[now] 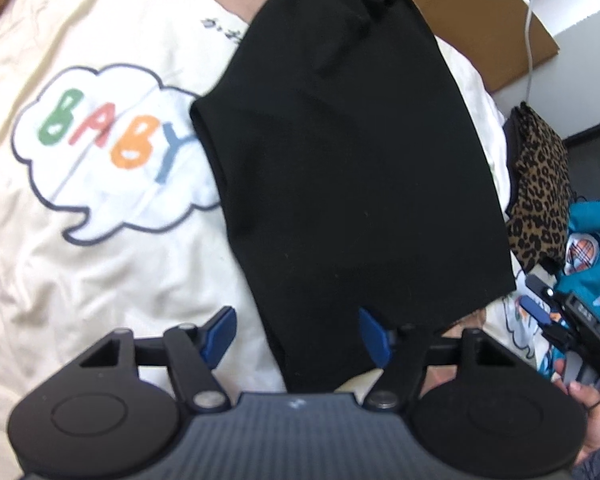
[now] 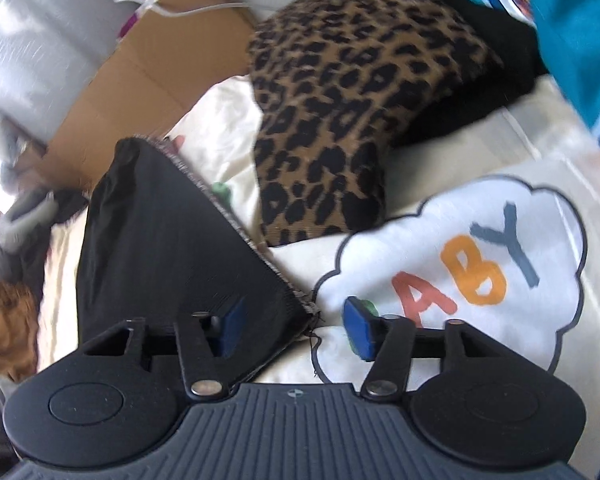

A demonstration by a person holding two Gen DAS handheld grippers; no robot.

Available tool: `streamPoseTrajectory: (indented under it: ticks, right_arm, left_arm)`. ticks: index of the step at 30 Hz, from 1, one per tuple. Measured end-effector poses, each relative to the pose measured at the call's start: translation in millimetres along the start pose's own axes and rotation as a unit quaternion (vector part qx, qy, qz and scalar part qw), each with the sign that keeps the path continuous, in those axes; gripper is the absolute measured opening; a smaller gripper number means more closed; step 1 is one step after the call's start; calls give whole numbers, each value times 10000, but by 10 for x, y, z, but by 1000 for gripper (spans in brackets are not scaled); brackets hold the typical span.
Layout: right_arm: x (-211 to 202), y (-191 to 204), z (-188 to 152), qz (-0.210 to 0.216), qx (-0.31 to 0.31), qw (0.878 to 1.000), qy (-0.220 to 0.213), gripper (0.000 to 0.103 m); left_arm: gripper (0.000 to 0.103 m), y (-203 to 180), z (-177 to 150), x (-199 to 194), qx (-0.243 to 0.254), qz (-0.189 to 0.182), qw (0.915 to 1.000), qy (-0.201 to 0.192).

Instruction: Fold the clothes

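A black garment lies flat on a cream bedspread printed with a "BABY" speech bubble. My left gripper is open over the garment's near edge: the right blue pad sits above the cloth, the left one above the bedspread. In the right wrist view, the garment's frayed corner lies between the spread pads of my right gripper, which is open; its left pad is over the black cloth. The right gripper also shows at the garment's right corner.
A folded leopard-print garment lies beside the black one, with a teal garment past it. A cardboard box and a white cable sit beyond the bed's edge. A person's hand holds the right gripper.
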State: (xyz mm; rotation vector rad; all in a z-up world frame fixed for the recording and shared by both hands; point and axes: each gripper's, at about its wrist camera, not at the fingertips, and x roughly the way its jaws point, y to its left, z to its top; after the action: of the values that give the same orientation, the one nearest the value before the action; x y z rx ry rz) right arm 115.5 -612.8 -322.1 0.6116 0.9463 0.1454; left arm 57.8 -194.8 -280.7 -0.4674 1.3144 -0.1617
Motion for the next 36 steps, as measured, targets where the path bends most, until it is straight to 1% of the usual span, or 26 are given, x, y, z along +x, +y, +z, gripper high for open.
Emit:
streamPoseTrajectory:
  ticks: [1,3,4,7,12,13,15,19,23,25,28,29,30,32,36]
  right_arm:
    - [23,-39,3,63,129,9999,7,49]
    - [87,-83,8,233,349,9991,58,48]
    - [134,-97,8,245,402,9988,108,48]
    - [250,-132,7,100,507,9983,256,43]
    - [310,-140,6,100,538,9981,281,43]
    - [314,-133,5,86,506,9982,294,41]
    - [319,-131,2,40,472,9984,310,36]
    - [314,-165,-10,63,610,9977,274,35]
    - [305,-145,-21,24,536,9983,233,35]
    - [303,-149,-30,35,537,9983,206,35]
    - [297,-165,-42,67,571,9982,178,35]
    - [295,-170,-46,78,582,9981,169,35]
    - [293,-174,-49,86,592,9981,162,35]
    - [291,-176,-47,88,611,9980,163,35]
    - [301,-179,-21,95,603,9980,177,35]
  left_arm:
    - [67,-8,-4,19,23,-25,10000,31]
    - [67,-14,-9,31,29,-79,10000,52]
    - [67,-14,-9,33,26,-111,9999,60]
    - [67,16,-6,41,-11,-172,9998,107]
    - [67,94,-20,62,-114,-297,9993,219]
    - [67,115,-32,75,-145,-316,9991,255]
    - [66,165,-43,111,-231,-417,9982,374]
    - [65,256,-55,186,-415,-620,9958,526]
    - [65,365,-56,286,-866,-893,9906,571]
    - [65,403,-48,339,-1098,-1159,9853,608]
    - [65,415,-33,398,-1169,-1384,9812,668]
    - [64,419,-26,393,-1178,-1436,9802,681]
    - [59,422,-20,387,-1187,-1489,9792,694]
    - [56,442,-24,344,-1274,-1654,9753,720]
    - [54,433,-53,299,-1255,-1736,9740,742]
